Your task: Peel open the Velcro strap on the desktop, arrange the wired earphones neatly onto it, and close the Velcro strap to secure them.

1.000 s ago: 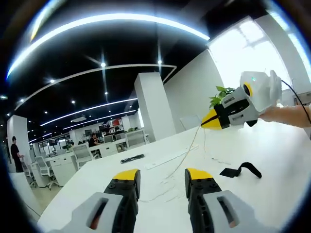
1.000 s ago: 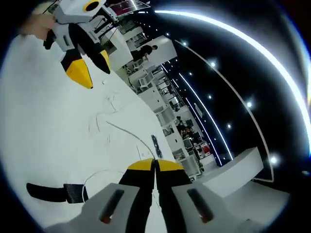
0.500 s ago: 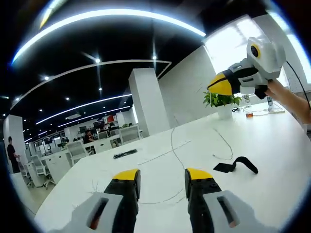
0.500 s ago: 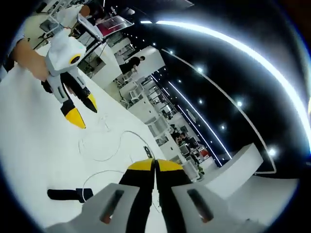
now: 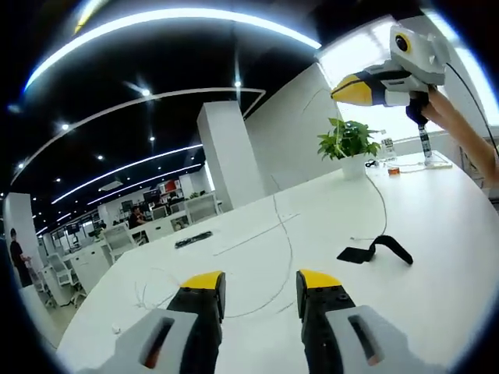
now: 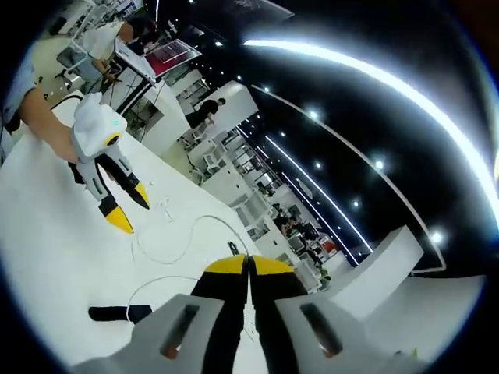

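My left claw (image 5: 260, 284) gapes empty over smooth white table (image 5: 437, 234); my right claw (image 6: 249, 269) pinches the thin cord (image 6: 175, 253) (black strap (image 5: 376, 249) lies mid-right).

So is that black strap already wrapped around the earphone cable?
No, the black strap lies by itself on the white table, with the thin earphone cable strung loosely nearby.
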Demonstrator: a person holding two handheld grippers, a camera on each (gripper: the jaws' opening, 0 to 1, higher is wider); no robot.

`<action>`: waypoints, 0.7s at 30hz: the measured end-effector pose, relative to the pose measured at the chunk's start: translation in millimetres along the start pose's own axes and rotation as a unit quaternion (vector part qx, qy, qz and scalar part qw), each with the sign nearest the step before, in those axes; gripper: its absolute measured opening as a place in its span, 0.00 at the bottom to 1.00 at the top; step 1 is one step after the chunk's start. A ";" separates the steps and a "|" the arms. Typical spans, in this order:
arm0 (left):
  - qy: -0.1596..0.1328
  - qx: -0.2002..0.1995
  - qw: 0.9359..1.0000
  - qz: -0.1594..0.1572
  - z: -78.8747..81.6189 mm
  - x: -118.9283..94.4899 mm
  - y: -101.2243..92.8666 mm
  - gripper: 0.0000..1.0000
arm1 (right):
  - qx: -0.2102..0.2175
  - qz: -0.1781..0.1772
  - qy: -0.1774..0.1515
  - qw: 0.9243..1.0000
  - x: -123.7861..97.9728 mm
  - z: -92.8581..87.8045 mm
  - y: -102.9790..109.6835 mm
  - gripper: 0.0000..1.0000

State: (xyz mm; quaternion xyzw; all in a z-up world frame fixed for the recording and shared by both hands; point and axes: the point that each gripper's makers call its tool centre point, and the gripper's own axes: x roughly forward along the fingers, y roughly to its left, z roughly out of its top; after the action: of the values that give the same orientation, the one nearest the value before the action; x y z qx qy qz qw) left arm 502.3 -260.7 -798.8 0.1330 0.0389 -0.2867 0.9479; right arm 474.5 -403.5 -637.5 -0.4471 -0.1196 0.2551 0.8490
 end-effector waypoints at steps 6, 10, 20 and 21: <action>0.011 0.024 1.000 0.003 -9.1 7.1 -3.6 0.39 | 0.005 -0.009 -0.010 1.000 -7.8 7.3 -12.3 0.03; 0.017 0.039 0.999 0.002 -15.5 13.2 -6.5 0.38 | 0.015 -0.006 -0.013 1.000 -11.3 11.1 -15.7 0.03; 0.029 0.067 0.997 -0.009 -24.5 19.8 -16.9 0.36 | 0.034 -0.003 -0.026 0.999 -20.5 16.9 -20.7 0.03; 0.030 0.070 0.997 -0.011 -25.3 20.7 -18.1 0.35 | 0.035 -0.003 -0.027 0.999 -21.2 17.5 -20.9 0.03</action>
State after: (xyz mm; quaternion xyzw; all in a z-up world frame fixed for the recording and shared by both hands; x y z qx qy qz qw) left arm 509.5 -279.2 -830.4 0.2068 0.0487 -0.2946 0.9317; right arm 456.0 -412.5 -609.8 -0.4094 -0.1343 0.2685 0.8615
